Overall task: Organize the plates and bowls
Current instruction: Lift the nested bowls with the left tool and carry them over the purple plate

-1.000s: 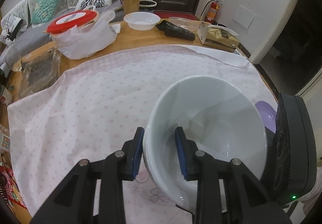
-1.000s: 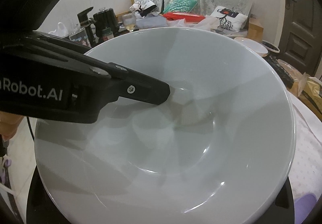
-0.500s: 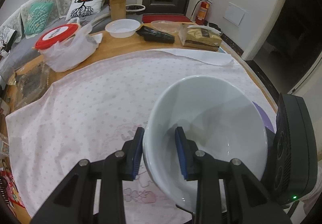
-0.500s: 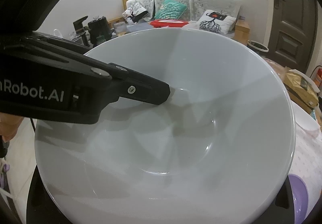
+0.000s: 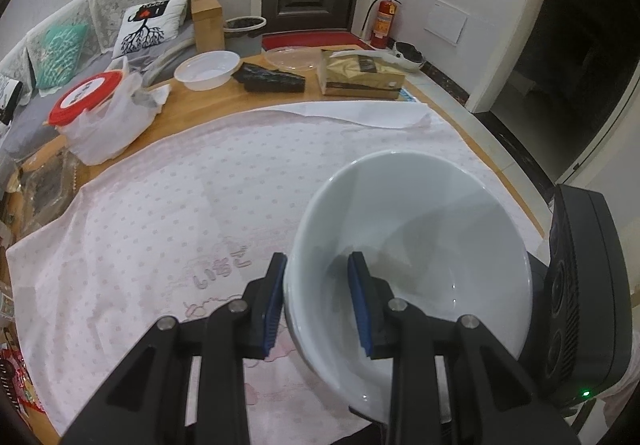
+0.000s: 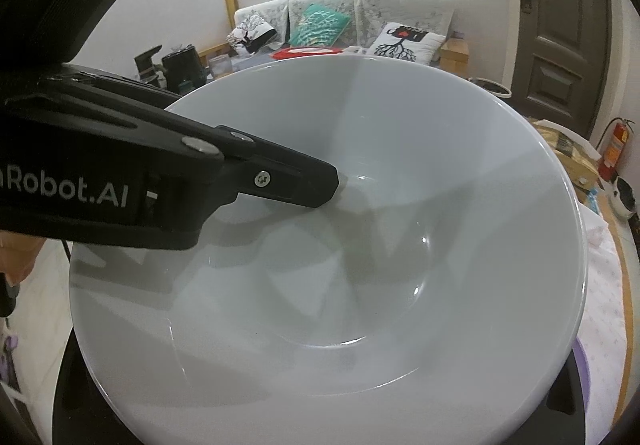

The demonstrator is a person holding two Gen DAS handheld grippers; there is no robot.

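A large white bowl (image 5: 420,245) is held above the pink dotted tablecloth (image 5: 200,213). My left gripper (image 5: 316,297) is shut on its near rim, one blue pad outside and one inside. The bowl (image 6: 360,265) fills the right wrist view, with the left gripper's finger reaching into it from the left. The right gripper's body (image 5: 576,301) shows at the bowl's right side. Its fingers are hidden under the bowl, so I cannot tell how they stand.
At the table's far side stand a red-lidded container in a plastic bag (image 5: 92,109), a small white bowl (image 5: 206,69), a dark packet (image 5: 272,79), a clear plate (image 5: 292,57) and a brown box (image 5: 360,79). A purple dish edge (image 6: 580,373) shows below the bowl.
Both grippers and the bowl have risen and tilted back together; the table looks farther below and more of the room shows. The grip on the bowl is unchanged.
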